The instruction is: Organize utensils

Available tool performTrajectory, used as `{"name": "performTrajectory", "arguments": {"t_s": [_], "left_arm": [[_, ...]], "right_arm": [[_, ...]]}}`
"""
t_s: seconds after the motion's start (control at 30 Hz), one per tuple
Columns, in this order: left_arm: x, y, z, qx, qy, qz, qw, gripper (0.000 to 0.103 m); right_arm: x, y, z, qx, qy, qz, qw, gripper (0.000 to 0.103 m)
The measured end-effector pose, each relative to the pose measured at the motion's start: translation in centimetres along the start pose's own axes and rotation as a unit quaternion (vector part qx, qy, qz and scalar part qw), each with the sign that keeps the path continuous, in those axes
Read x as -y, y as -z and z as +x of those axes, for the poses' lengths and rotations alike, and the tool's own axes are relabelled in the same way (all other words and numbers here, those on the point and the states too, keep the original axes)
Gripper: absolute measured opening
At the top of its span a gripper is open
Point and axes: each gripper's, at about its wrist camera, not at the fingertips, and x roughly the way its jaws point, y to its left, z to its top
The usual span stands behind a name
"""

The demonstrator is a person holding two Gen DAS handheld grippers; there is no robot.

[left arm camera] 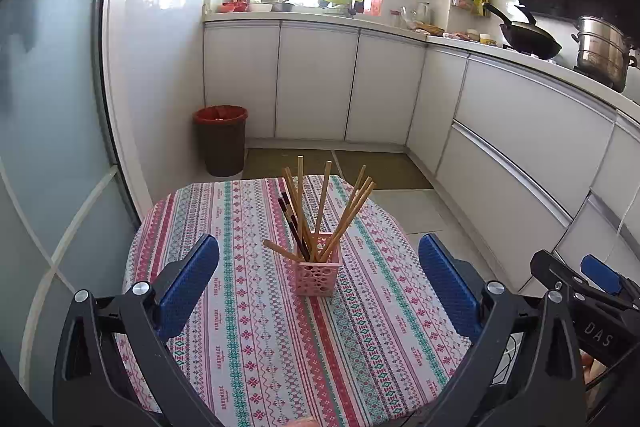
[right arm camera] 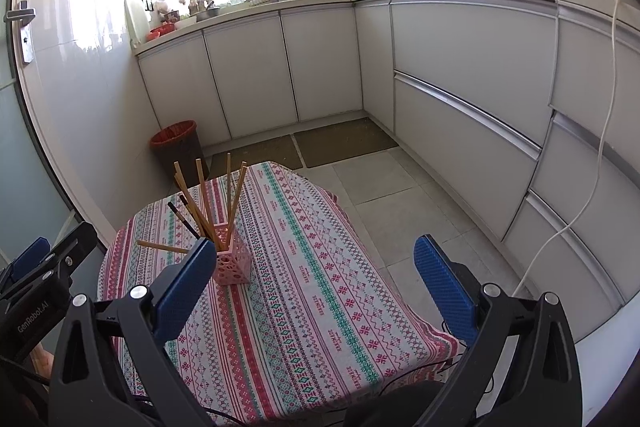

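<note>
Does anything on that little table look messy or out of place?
One wooden chopstick sticks out almost sideways from the pink holder, low on its left, while the other chopsticks stand splayed upward. Both tongs are open and hold nothing.

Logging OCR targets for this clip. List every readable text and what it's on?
"DAS": partial, on the right tongs body, left wrist view.
"GenRobot.AI": on the left tongs body, right wrist view.
"HANDMADE": repeated along the tablecloth stripes; smaller line under it too small to read.
Labels on counter bottles: too blurred.
</note>
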Motion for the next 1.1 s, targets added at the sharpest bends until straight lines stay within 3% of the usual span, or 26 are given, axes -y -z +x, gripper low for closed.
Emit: {"name": "performTrajectory", "arguments": {"t_s": [0.33,0.53,0.77,0.93,1.1], "left_arm": [[0.2,0.1,0.3,-0.006,-0.006,0.004,1.0000,0.096],[-0.5,0.2,0.9,-0.025,0.044,-0.024,0.9984,0.095],[0.9,0.5,0.2,0.008,0.035,0.012,0.9993,0.089],[0.8,0.4,0.1,0.009,0.033,0.009,0.9994,0.096],[0.6,0.1,0.0,0.006,0.025,0.006,0.9997,0.096]], "right_arm": [[0.0,0.0,0.2,-0.002,0.001,0.000,1.000,0.096],[0.0,0.2,0.5,-0.010,0.000,0.003,1.000,0.096],[0.2,0.3,0.9,-0.016,-0.001,0.007,1.000,0.096],[0.4,0.3,0.8,-0.010,0.000,0.007,1.000,0.096],[0.5,0.4,0.7,-0.007,0.003,0.013,1.000,0.096]]}}
